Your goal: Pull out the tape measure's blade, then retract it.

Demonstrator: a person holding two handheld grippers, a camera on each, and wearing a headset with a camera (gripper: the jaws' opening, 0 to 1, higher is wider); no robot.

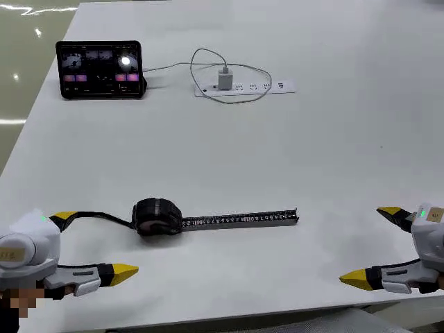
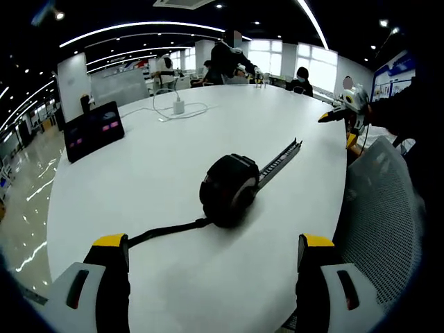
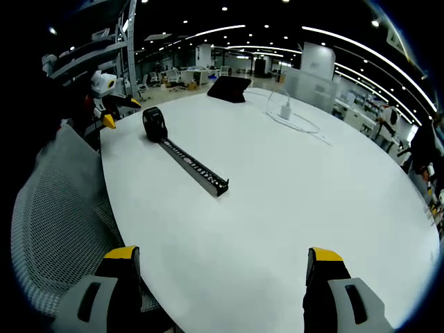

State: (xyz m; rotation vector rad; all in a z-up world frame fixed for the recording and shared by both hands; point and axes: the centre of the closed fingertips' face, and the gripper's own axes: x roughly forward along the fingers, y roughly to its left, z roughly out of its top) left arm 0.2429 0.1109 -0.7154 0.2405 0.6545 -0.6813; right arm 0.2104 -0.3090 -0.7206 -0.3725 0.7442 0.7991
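Observation:
A black tape measure (image 1: 157,216) lies on the white table (image 1: 263,152), its blade (image 1: 239,220) drawn out to the right and lying flat, the end hook near the table's middle. A black wrist strap (image 1: 100,217) trails left from the case. My left gripper (image 1: 94,243) stands open just left of the case, holding nothing; in its own view the case (image 2: 230,189) lies ahead between the yellow-tipped fingers (image 2: 111,243). My right gripper (image 1: 378,243) hangs open at the right front edge, well apart from the blade's tip (image 3: 216,184).
A tablet (image 1: 100,69) stands propped at the back left, wired to a white charger in a power strip (image 1: 243,87) at the back middle. A mesh chair back (image 3: 62,222) sits below the table's near edge.

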